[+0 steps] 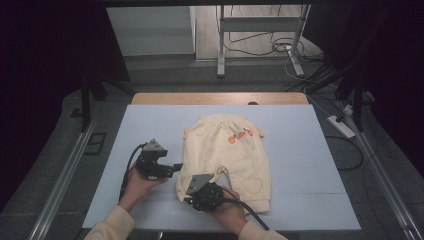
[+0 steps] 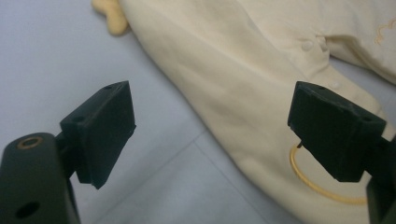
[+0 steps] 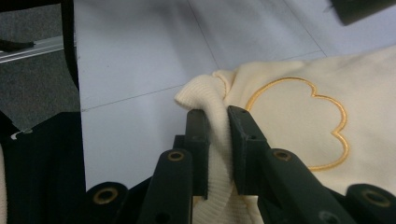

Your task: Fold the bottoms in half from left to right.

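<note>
High view: at the near edge of the white table [image 1: 150, 125] the person's 2 forearms come in, each hand holding a gripper. The right gripper [image 1: 196, 186] sits at the near left leg of a pair of small cream trousers [image 1: 230, 155], and in the right gripper view its jaws are pressed together on the ribbed cuff [image 3: 212, 140] of that leg, the knit bunched up between them, with a yellow embroidered outline [image 3: 303, 121] on the cloth just beyond. The left gripper [image 1: 169, 170] hovers to the left of the garment, just beside its left edge; in the left gripper view its 2 black pads [image 2: 105, 130] stand wide apart with nothing between them, the cream fabric lying under and past the right-hand pad.

Farther off, the trousers lie flat with their long axis running near to far, waistband [image 1: 225, 120] at the far end and an orange motif [image 1: 239, 136] just below it.

The relation that matters, as I judge it: the free left gripper is nearer the garment's left side seam than the waistband, with the cloth lying to its right, so a grip there needs only a short move rightward, while the right one already anchors the near cuff
</note>
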`<control>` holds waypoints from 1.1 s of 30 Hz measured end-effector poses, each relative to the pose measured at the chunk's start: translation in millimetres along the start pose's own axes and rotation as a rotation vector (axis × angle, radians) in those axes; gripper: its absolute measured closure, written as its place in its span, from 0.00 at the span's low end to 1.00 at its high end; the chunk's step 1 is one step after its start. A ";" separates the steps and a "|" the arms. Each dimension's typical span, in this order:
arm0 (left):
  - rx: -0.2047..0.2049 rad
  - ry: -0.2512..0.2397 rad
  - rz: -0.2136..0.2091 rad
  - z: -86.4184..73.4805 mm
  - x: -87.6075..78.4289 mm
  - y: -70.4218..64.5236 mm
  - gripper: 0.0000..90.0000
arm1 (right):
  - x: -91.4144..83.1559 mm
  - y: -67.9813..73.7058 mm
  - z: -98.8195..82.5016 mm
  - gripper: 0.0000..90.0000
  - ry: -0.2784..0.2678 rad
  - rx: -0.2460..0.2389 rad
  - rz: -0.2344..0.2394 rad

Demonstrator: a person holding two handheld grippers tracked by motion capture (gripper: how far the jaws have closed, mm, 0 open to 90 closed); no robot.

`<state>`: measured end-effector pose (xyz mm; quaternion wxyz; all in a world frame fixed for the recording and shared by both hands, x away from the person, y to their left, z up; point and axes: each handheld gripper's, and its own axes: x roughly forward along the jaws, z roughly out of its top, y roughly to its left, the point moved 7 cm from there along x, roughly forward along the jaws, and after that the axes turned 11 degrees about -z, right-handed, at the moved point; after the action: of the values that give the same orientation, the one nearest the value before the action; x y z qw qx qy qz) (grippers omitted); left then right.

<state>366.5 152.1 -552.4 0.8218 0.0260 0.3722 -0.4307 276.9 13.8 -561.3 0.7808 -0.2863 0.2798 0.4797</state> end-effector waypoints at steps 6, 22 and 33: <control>0.004 0.014 -0.004 14.8 9.8 5.8 0.17 | 0.8 0.2 -0.9 0.87 0.005 -0.003 0.001; 0.009 0.021 -0.012 38.6 19.0 16.7 0.18 | 0.7 0.1 -1.6 0.87 0.007 -0.009 0.001; 0.026 0.020 -0.019 53.3 23.6 18.5 0.18 | 1.6 0.4 -2.1 0.87 0.005 0.006 0.013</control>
<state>419.7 128.1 -534.0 0.8135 0.0373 0.3748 -0.4432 276.8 13.4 -563.9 0.7778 -0.2833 0.2849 0.4833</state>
